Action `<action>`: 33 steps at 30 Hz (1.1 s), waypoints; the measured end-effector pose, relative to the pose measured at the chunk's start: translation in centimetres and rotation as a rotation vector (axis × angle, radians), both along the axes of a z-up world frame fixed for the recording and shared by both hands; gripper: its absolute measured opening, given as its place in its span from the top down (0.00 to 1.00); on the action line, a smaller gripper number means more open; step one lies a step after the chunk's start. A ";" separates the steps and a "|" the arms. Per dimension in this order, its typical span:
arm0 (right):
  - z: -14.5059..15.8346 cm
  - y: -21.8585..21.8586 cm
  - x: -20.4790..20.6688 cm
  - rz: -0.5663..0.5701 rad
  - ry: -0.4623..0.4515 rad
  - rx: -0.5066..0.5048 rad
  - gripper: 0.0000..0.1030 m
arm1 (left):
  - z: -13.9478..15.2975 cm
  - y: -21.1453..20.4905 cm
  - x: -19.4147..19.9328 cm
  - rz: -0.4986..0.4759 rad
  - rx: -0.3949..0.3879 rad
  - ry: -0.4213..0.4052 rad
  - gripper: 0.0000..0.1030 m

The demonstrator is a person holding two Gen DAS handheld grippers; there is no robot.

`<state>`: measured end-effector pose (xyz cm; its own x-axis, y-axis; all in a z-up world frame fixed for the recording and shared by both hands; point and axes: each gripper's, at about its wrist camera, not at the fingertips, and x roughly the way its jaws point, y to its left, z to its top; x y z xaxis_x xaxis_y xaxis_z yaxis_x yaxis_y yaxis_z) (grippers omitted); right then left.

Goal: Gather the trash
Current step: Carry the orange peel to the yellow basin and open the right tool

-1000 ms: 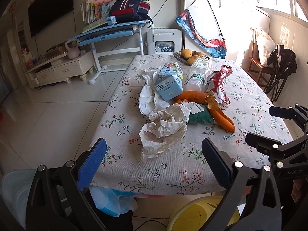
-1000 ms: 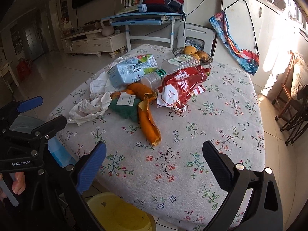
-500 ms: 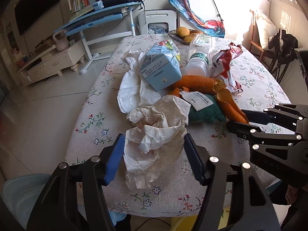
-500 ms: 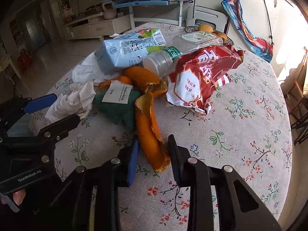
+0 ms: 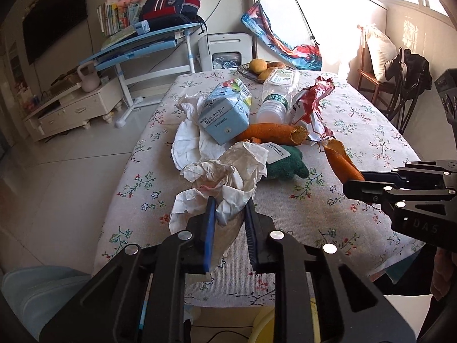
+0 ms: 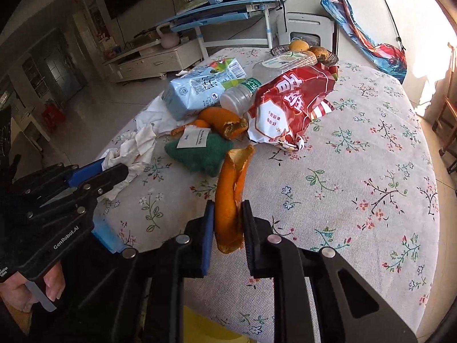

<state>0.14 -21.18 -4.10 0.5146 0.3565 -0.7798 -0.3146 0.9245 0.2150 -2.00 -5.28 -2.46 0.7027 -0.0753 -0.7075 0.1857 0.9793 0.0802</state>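
Observation:
A heap of trash lies on the floral table [image 5: 357, 131]. My left gripper [image 5: 228, 208] is shut on the near end of the crumpled white paper [image 5: 228, 171], which also shows in the right wrist view [image 6: 134, 148]. My right gripper [image 6: 227, 214] is shut on the near end of a long orange peel [image 6: 232, 183], seen from the side in the left wrist view [image 5: 341, 163]. Behind lie a blue milk carton [image 5: 225, 114], a clear plastic bottle [image 5: 275, 97], a red snack bag [image 6: 288, 105], a green cloth with a white label [image 6: 200, 151] and another orange peel [image 5: 271, 134].
A dish of fruit [image 5: 261, 70] stands at the table's far end. A yellow bin [image 6: 211, 328] sits on the floor under the near edge, with a pale blue container [image 5: 37, 294] at lower left. A blue desk [image 5: 137, 48] and a chair [image 5: 400, 80] stand beyond.
Both grippers moved forward to the table and closed: the left onto the crumpled paper, the right onto the long orange peel. A second ago both were wide open and held back.

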 end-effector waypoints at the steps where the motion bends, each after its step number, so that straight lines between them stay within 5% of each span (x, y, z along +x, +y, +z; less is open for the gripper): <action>1: 0.2 -0.1 -0.1 0.002 0.001 0.011 0.81 | 0.2 0.0 -0.3 0.002 0.003 -0.010 0.82; 14: 0.5 1.1 -6.8 0.100 0.034 0.086 0.81 | 1.8 1.4 -1.9 0.024 -0.015 -0.061 0.82; 24: -3.6 5.3 -13.4 0.275 0.150 -0.060 0.80 | 2.4 1.9 -3.5 0.028 -0.041 -0.077 0.82; 28: -4.6 5.9 -13.7 0.284 0.160 -0.121 0.51 | 2.6 2.4 -4.1 0.029 -0.071 -0.075 0.82; 33: -3.3 4.2 -13.2 0.182 0.092 -0.084 0.43 | 2.5 2.8 -4.9 0.024 -0.104 -0.059 0.82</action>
